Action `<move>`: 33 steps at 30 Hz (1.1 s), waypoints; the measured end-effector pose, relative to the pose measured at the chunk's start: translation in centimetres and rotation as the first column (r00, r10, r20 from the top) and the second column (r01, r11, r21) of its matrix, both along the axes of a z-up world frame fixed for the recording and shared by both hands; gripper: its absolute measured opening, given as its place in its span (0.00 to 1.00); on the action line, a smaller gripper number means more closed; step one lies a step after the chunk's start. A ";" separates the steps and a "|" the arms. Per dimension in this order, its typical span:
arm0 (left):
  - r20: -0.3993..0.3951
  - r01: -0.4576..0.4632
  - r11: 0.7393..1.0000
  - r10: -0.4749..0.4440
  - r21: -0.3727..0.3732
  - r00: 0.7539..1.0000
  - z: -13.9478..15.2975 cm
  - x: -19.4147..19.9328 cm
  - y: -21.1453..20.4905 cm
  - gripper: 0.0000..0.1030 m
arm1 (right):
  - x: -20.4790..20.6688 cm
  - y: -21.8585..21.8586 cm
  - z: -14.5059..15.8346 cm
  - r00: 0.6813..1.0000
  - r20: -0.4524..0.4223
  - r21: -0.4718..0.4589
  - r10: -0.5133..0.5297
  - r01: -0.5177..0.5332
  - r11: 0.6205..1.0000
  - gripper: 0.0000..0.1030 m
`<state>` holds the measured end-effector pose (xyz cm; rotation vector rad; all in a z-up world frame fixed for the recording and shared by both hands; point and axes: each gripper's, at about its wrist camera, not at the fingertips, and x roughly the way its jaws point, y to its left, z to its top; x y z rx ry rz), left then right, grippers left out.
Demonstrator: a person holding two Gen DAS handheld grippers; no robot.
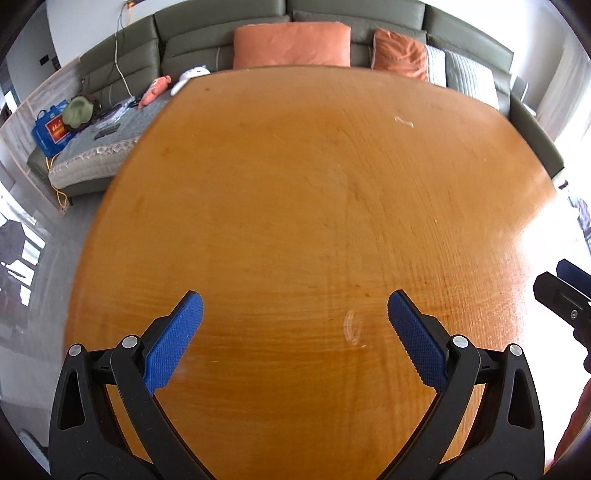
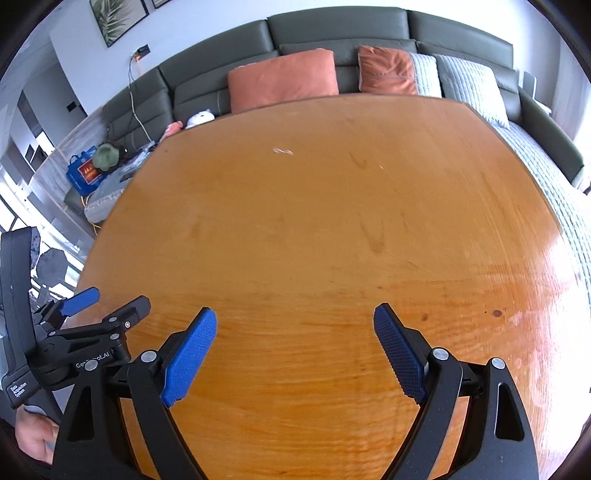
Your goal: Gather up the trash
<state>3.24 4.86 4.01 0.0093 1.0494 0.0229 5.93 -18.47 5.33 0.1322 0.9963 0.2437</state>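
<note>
Home lounge: sofa (image 2: 332, 33), cushions (image 2: 282, 79)

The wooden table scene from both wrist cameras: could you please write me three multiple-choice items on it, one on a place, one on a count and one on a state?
1. Where does the small pale scrap lie?
A. On the wooden table, toward its far side
B. On the sofa seat
C. Between the right gripper's fingers

2. How many orange cushions lean on the sofa?
A. One
B. Two
C. Four

3. How do the right gripper's jaws stand?
A. Shut on a wrapper
B. Shut on nothing
C. Open, with nothing between them

Answers:
1. A: the scrap rests on the wooden table, well beyond both grippers.
2. B: one orange cushion sits beside a second on the sofa.
3. C: the right gripper shows blue pads wide apart over bare wood; the left gripper looks the same.
</note>
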 end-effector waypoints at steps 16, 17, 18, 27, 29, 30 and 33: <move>0.064 -0.014 1.000 0.014 -0.006 0.998 -2.5 1.3 -2.7 0.94 | 0.4 -2.6 -3.4 0.995 0.070 -0.035 -0.064 0.066 0.997 0.87; 0.070 -0.013 1.000 0.014 -0.013 0.997 -2.6 1.3 -2.6 0.94 | 0.4 -2.5 -3.5 0.995 0.075 -0.048 -0.066 0.070 0.996 0.88; 0.079 -0.011 1.000 0.012 -0.010 0.997 -2.6 1.2 -2.7 0.94 | 0.4 -2.5 -3.6 0.995 0.079 -0.059 -0.069 0.074 0.996 0.90; 0.089 -0.010 1.000 0.011 -0.012 0.996 -2.6 1.1 -2.7 0.94 | 0.3 -1.6 -4.4 0.993 0.086 -0.155 -0.075 0.087 0.984 0.97; 0.089 -0.010 1.000 0.011 -0.012 0.996 -2.6 1.1 -2.7 0.94 | 0.4 -1.1 -4.5 0.994 0.083 -0.186 -0.066 0.081 0.979 0.97; 0.089 -0.010 1.000 0.011 -0.013 0.996 -2.6 1.0 -2.7 0.94 | 0.4 -1.1 -4.5 0.995 0.083 -0.186 -0.059 0.074 0.980 0.98; 0.089 -0.010 1.000 0.011 -0.012 0.996 -2.6 1.0 -2.7 0.94 | 0.3 -1.2 -4.5 0.995 0.083 -0.185 -0.060 0.074 0.980 0.98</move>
